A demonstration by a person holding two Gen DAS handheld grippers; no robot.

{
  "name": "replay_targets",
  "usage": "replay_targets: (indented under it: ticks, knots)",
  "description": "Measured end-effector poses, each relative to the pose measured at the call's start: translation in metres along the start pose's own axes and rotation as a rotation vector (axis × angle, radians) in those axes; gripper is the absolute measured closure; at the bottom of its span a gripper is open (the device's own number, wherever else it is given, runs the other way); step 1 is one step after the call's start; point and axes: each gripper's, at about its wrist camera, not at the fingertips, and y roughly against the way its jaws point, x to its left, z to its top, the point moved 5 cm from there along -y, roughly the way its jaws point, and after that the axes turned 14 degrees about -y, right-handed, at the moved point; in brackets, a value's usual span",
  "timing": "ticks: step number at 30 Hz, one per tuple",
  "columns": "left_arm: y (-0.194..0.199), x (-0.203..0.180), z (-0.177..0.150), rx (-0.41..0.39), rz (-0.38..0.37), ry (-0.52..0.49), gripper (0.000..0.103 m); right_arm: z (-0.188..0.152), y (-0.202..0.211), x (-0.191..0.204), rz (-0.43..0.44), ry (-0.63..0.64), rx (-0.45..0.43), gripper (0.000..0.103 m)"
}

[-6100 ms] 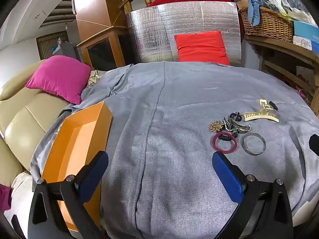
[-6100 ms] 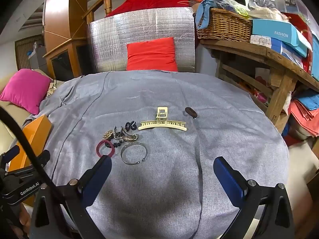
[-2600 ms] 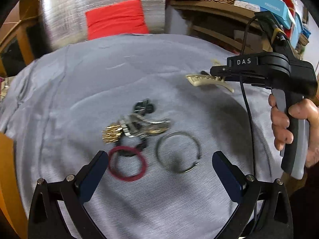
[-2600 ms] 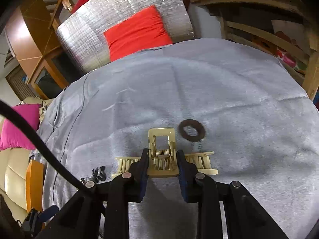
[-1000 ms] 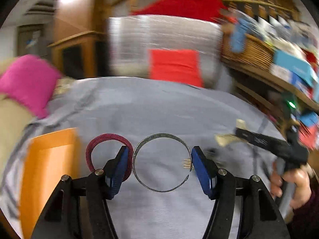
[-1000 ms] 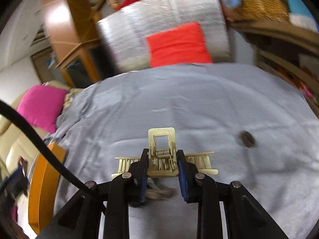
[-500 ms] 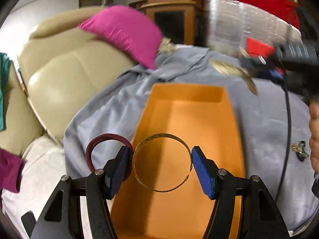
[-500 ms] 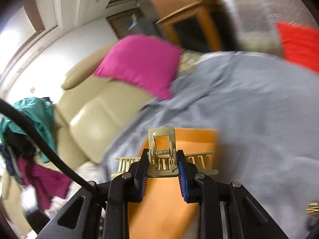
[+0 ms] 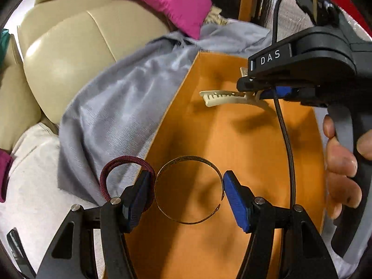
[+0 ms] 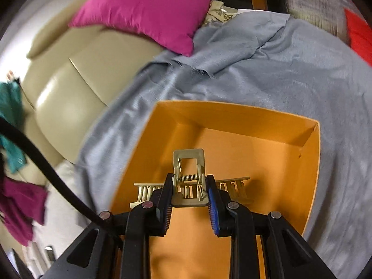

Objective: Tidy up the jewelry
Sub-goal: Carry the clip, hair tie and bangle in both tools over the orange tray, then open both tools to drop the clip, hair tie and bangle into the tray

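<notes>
My left gripper [image 9: 186, 186] is shut on a thin metal bangle [image 9: 188, 160] and holds it above the orange tray [image 9: 244, 148]. A dark red hair tie [image 9: 116, 162] hangs looped over its left finger. My right gripper [image 10: 189, 193] is shut on a cream claw hair clip [image 10: 188, 162] and holds it over the tray's [image 10: 267, 144] inside. The clip [image 9: 223, 97] and the right gripper [image 9: 258, 95] also show in the left wrist view, above the tray's far end.
The tray lies on a grey cloth [image 10: 290, 69] at its left edge. A beige leather sofa [image 9: 69, 46] with a magenta cushion [image 10: 144, 9] stands beyond. A red cushion [image 10: 360, 34] shows at far right.
Both grippers have moved further over the orange tray and lower toward it, each still holding its item. The right gripper now hangs over the tray's far end.
</notes>
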Motion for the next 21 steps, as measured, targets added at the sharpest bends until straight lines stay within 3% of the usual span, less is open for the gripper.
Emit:
replay_targets:
  ticks: [5,6,8,13,17,21]
  knots:
    - [-0.022,-0.003,0.004,0.056,-0.01,0.009,0.036,0.003,-0.013,-0.001,-0.048,0.005,0.036,0.069]
    - [-0.026,-0.002,0.003,0.073,-0.017,0.017,0.036,0.003,-0.014,-0.003,-0.039,-0.002,0.05,0.064]
    - [-0.034,0.001,0.0,0.096,-0.047,0.037,0.037,0.005,-0.013,-0.007,-0.035,-0.022,0.061,0.036]
    - [-0.028,0.0,-0.003,0.102,-0.078,0.021,0.037,0.01,0.027,-0.016,0.093,-0.081,-0.016,0.035]
    - [-0.005,0.005,0.002,0.054,-0.038,0.004,0.037,0.012,0.083,-0.036,0.105,-0.061,-0.13,0.04]
    - [0.027,0.007,0.008,0.004,0.016,-0.01,0.037,0.006,0.143,-0.082,0.086,-0.105,-0.215,0.043]
